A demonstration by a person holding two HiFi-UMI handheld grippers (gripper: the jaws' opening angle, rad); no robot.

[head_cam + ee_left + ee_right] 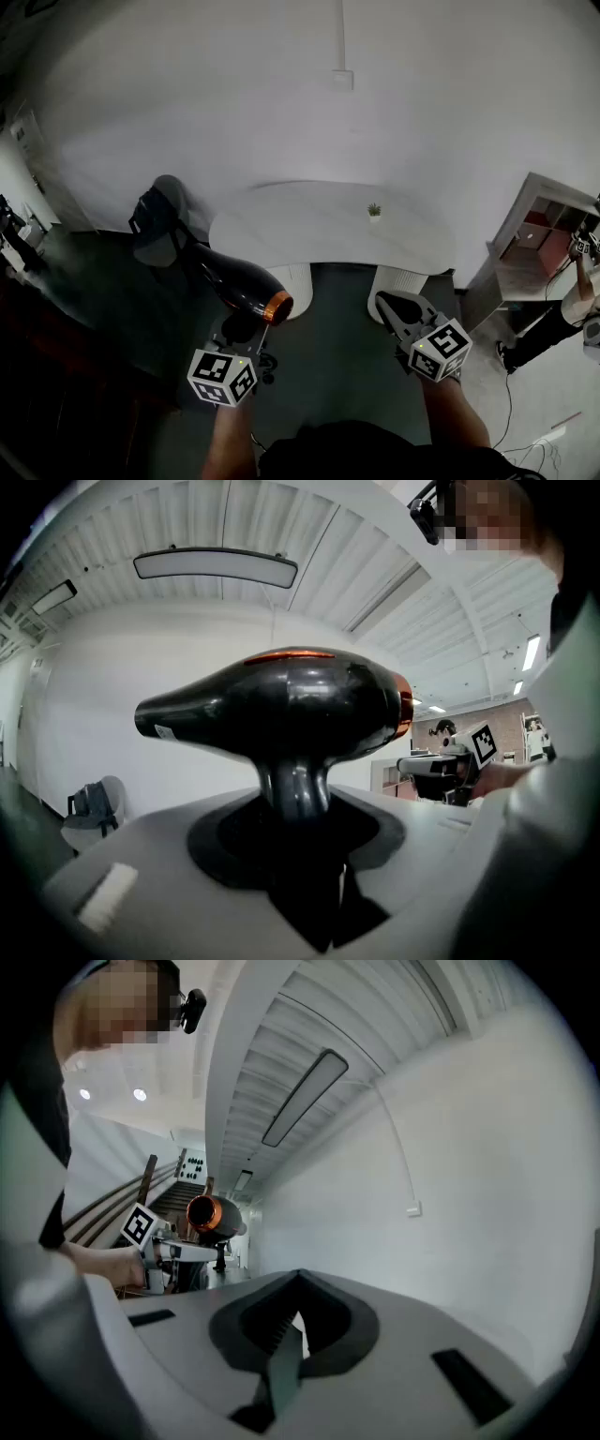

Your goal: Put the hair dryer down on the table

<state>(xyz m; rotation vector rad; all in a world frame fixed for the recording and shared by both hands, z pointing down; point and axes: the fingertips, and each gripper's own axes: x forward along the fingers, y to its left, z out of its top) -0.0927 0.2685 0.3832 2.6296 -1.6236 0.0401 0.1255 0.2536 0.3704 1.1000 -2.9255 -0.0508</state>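
The hair dryer (239, 281) is black with an orange ring at its wide end and is held up in the air, short of the table's near left edge. My left gripper (246, 330) is shut on its handle, barrel pointing up and left. In the left gripper view the handle (295, 794) stands upright between the jaws under the dryer's body (281, 710). My right gripper (397, 317) hovers at the right, shut and holding nothing. In the right gripper view the jaws (292, 1321) meet, and the dryer (211, 1215) shows far left.
A white rounded table (309, 234) stands ahead against the wall, with a small potted plant (374, 212) on it. A chair with a dark bag (157, 223) is at the left. A shelf unit (539, 239) and a person (577, 309) are at the right.
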